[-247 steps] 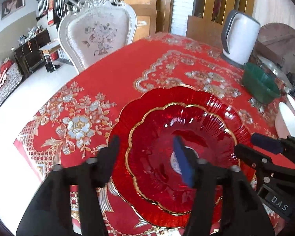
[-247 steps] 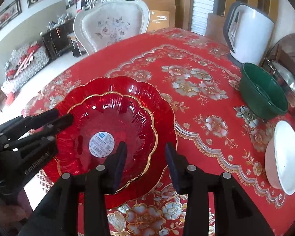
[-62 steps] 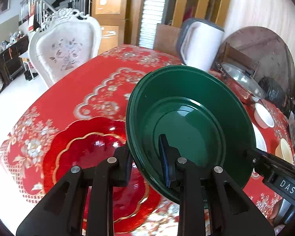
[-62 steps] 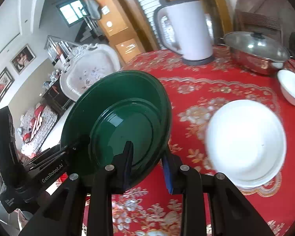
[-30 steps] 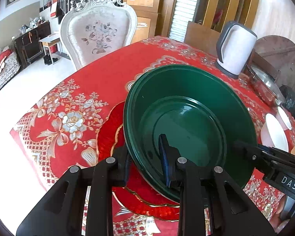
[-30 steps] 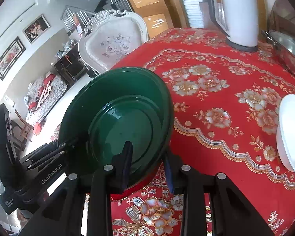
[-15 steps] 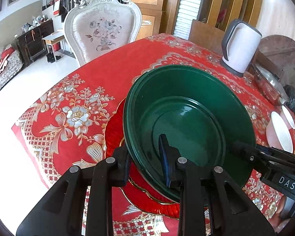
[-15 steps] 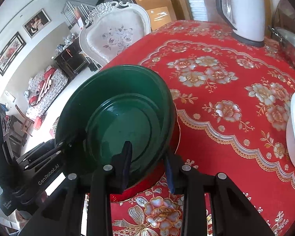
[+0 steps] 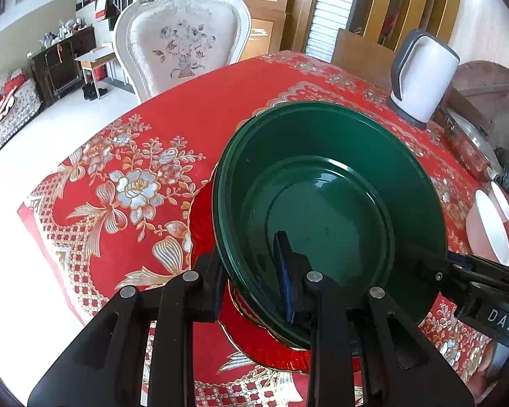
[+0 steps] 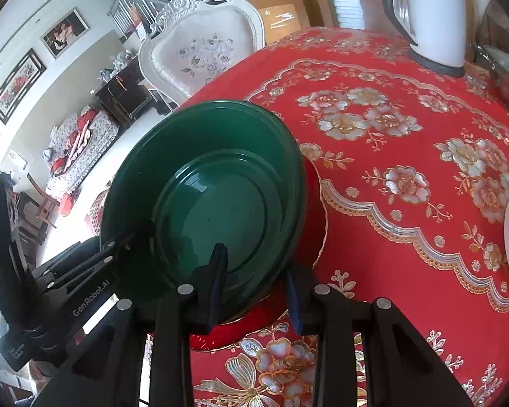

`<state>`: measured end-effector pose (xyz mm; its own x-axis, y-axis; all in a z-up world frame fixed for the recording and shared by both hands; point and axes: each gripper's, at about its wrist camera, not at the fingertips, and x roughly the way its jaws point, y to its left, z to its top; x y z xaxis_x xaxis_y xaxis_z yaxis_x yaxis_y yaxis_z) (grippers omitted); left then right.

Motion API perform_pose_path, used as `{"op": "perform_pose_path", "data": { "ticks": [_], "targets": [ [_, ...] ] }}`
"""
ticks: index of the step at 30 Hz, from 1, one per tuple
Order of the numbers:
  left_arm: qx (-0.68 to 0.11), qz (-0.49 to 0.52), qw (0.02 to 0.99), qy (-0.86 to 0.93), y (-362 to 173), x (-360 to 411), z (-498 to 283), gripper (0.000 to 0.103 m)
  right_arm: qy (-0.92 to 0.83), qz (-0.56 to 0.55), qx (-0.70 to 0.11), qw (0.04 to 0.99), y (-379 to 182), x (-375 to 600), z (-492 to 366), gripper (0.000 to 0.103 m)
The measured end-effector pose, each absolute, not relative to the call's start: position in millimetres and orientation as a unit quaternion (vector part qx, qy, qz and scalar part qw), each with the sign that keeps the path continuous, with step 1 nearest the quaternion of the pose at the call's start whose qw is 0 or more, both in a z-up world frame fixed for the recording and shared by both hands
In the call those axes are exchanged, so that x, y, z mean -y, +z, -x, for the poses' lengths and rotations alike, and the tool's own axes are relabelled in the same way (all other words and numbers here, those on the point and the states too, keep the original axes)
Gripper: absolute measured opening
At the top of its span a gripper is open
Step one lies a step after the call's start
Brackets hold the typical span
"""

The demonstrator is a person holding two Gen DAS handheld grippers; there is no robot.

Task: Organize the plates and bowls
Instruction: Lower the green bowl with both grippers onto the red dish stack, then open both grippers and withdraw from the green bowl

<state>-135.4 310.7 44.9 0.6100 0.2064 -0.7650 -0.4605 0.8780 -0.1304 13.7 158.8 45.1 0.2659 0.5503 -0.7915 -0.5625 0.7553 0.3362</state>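
- Green bowl (image 9: 329,210) sits over the red plates (image 9: 203,217) on the worktop (image 9: 193,112).
- Left tongs (image 9: 251,271) clamp its near rim.
- Right tongs (image 10: 256,283) clamp the opposite rim.

"DAS" on right gripper (image 9: 454,264); "GenRobot.AI" on left gripper (image 10: 125,237).

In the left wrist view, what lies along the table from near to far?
Left tool gripping the green bowl, which sits over the red plates, then the white kettle at the far edge.
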Motion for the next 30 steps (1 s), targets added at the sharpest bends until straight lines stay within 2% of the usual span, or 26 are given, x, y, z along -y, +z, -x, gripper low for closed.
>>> {"op": "perform_pose_path", "data": {
  "ticks": [6,9,12,14,16,18,30],
  "targets": [
    [-0.405,0.183,0.875,0.191,40.4,-318.5,136.8,0.024,0.36,-0.039,-0.519,0.774,41.1,-154.3,-17.9,0.036],
    [-0.403,0.184,0.877,0.187,41.6,-317.4,137.2,0.031,0.36,-0.032,-0.517,0.776,44.0,-155.1,-12.9,0.036],
    [-0.393,0.177,0.881,0.196,46.9,-314.6,142.3,0.045,0.363,-0.043,-0.509,0.779,50.6,-150.1,-9.9,0.043],
    [-0.382,0.165,0.887,0.201,51.8,-312.3,145.6,0.047,0.357,-0.041,-0.503,0.786,53.7,-146.0,-9.4,0.044],
    [-0.371,0.148,0.889,0.222,57.9,-311.2,149.9,0.055,0.354,-0.044,-0.499,0.79,56.4,-140.1,-9.5,0.044],
    [-0.356,0.139,0.895,0.232,65.0,-310.8,154.6,0.058,0.353,-0.053,-0.498,0.79,58.4,-133.8,-10.5,0.044],
    [-0.323,0.105,0.914,0.224,91.6,-286.9,150.9,0.058,0.339,-0.084,-0.478,0.806,76.0,-97.8,-11.9,0.045]
  ]
}}
